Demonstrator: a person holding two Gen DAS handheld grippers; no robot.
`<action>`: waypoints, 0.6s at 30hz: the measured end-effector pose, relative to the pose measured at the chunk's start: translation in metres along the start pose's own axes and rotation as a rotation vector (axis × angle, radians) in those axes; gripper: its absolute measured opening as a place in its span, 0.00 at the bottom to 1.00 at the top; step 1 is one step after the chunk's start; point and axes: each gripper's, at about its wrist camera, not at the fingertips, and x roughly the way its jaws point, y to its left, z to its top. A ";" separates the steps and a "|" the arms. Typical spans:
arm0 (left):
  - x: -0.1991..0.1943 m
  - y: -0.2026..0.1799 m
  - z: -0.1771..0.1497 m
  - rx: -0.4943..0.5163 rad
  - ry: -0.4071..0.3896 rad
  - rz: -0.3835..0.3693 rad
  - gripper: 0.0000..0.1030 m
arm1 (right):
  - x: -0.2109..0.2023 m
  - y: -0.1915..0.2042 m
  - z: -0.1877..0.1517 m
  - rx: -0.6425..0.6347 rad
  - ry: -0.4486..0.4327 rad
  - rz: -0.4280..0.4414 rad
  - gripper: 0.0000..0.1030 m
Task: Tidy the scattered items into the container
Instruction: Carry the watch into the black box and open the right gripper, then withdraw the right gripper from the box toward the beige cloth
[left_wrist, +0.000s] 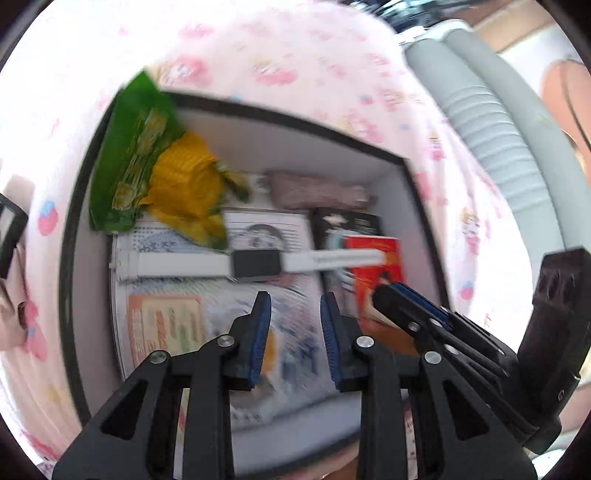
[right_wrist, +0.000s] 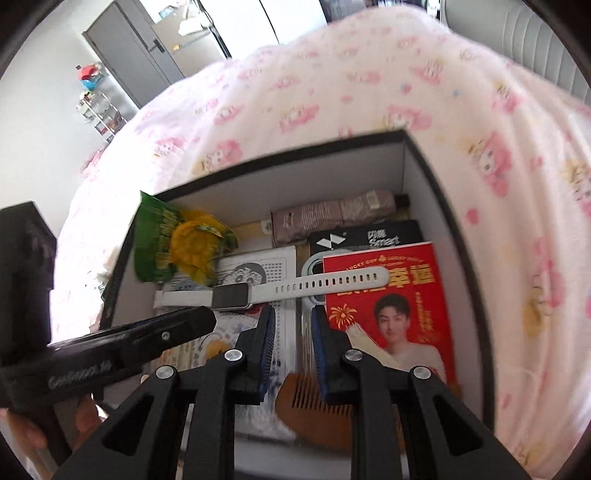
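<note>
A black-rimmed box (left_wrist: 280, 114) (right_wrist: 402, 162) with white walls sits on the pink patterned bed. Inside lie a white smartwatch (left_wrist: 255, 263) (right_wrist: 229, 296), a green and yellow snack bag (left_wrist: 147, 166) (right_wrist: 173, 243), a red packet (left_wrist: 373, 266) (right_wrist: 391, 299), a brown folded umbrella (left_wrist: 317, 190) (right_wrist: 332, 216), a black pack (right_wrist: 365, 236), a printed booklet (left_wrist: 166, 325) and a wooden comb (right_wrist: 314, 402). My left gripper (left_wrist: 295, 306) is open and empty above the box. My right gripper (right_wrist: 291, 321) is open and empty above the comb; it also shows in the left wrist view (left_wrist: 402, 295).
The pink cartoon bedsheet (right_wrist: 332, 92) surrounds the box. A grey padded headboard (left_wrist: 491, 122) stands at the right. A grey wardrobe (right_wrist: 125, 48) and a small shelf (right_wrist: 99, 107) stand far off across the room.
</note>
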 end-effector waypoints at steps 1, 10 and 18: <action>-0.009 -0.007 -0.006 0.015 -0.019 -0.008 0.27 | -0.009 0.003 -0.004 -0.007 -0.017 -0.008 0.17; -0.077 -0.051 -0.068 0.156 -0.136 0.045 0.28 | -0.089 0.022 -0.056 -0.014 -0.121 -0.039 0.20; -0.099 -0.044 -0.119 0.190 -0.110 0.008 0.28 | -0.116 0.043 -0.110 -0.015 -0.119 -0.015 0.20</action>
